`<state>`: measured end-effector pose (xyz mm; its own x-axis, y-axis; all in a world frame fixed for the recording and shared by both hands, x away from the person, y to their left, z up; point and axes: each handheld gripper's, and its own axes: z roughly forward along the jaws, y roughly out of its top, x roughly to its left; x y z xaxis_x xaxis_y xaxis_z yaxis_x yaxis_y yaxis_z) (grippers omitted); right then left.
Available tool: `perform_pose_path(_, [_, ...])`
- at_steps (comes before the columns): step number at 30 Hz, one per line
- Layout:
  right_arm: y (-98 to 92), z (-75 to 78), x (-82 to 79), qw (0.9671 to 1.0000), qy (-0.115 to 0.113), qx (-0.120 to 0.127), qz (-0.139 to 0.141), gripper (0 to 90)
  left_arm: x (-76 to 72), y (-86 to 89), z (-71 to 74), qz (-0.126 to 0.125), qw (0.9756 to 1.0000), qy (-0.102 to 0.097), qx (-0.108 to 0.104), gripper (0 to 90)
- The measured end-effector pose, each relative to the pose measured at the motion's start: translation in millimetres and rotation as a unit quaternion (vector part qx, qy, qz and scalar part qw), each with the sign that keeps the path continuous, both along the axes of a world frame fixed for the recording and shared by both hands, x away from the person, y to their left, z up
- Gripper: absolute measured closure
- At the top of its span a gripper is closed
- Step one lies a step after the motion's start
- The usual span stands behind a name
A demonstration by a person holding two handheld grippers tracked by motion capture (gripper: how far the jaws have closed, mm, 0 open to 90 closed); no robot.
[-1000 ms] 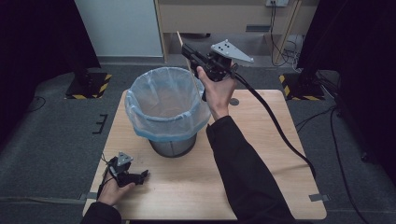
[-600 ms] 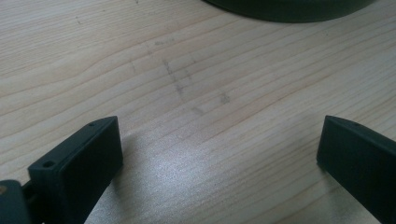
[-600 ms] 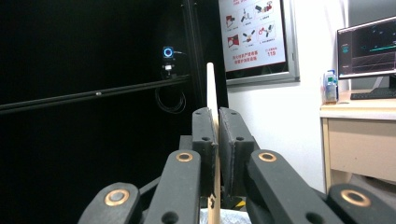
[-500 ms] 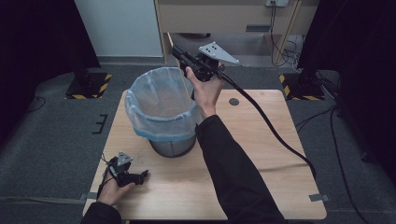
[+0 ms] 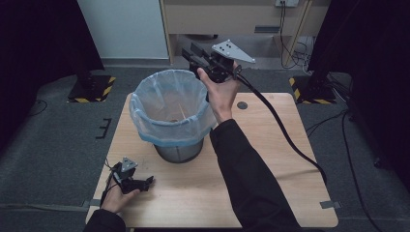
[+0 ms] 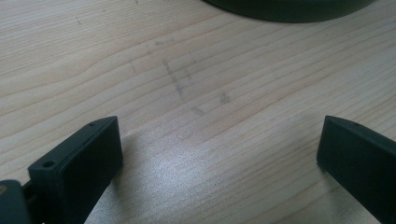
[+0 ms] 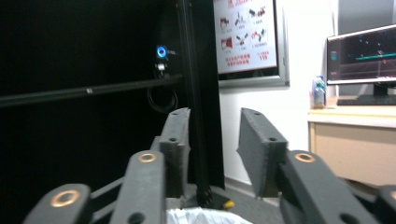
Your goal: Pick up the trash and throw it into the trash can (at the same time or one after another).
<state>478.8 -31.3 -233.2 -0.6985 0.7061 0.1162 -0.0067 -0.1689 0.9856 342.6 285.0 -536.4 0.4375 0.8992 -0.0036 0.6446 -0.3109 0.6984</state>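
A round dark metal bin lined with a pale blue plastic bag (image 5: pixel 170 116) stands upright on the light wooden surface (image 5: pixel 270 183), toward its far left part. The bag's rim is folded over the bin's edge and hangs down its outer wall.

The right gripper (image 5: pixel 193 52) is held in the air just beyond the bin's far right rim, pointing away from the person. Its fingers (image 7: pixel 261 149) have just been opening; they stand partly apart with nothing between them, and a bit of the pale bag shows below them in the right gripper view.

The left gripper (image 5: pixel 147 181) rests low at the near left corner of the surface, well apart from the bin. Its fingers (image 6: pixel 79 161) are spread wide over bare wood, holding nothing, with the bin's dark base at the far edge of the left gripper view.
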Motion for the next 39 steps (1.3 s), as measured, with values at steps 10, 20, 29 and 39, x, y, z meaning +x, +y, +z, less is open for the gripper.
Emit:
perform_pose_path(10, [-43.6, -10.5, -28.4, 0.9994, 0.014, -0.032, 0.007, 55.2, 0.0, 0.0, 0.0, 0.000, 1.0000, 0.000, 0.000, 0.0])
perform_pose_path(20, [-104.2, -45.7, -67.9, 0.9978, 0.044, -0.050, 0.007, 48.0, 0.0, 0.0, 0.1, -0.001, 1.0000, 0.000, 0.001, 0.0])
perform_pose_path(29, [-148.1, -94.5, -91.9, 0.9948, 0.088, -0.049, -0.009, 44.6, -0.2, -0.2, 0.0, 0.000, 1.0000, 0.000, 0.001, 0.0])
perform_pose_path(39, [-178.5, -161.7, -122.4, 0.9855, 0.147, -0.084, -0.009, 42.8, -0.3, -0.4, 0.1, 0.001, 1.0000, 0.001, 0.001, 0.0])
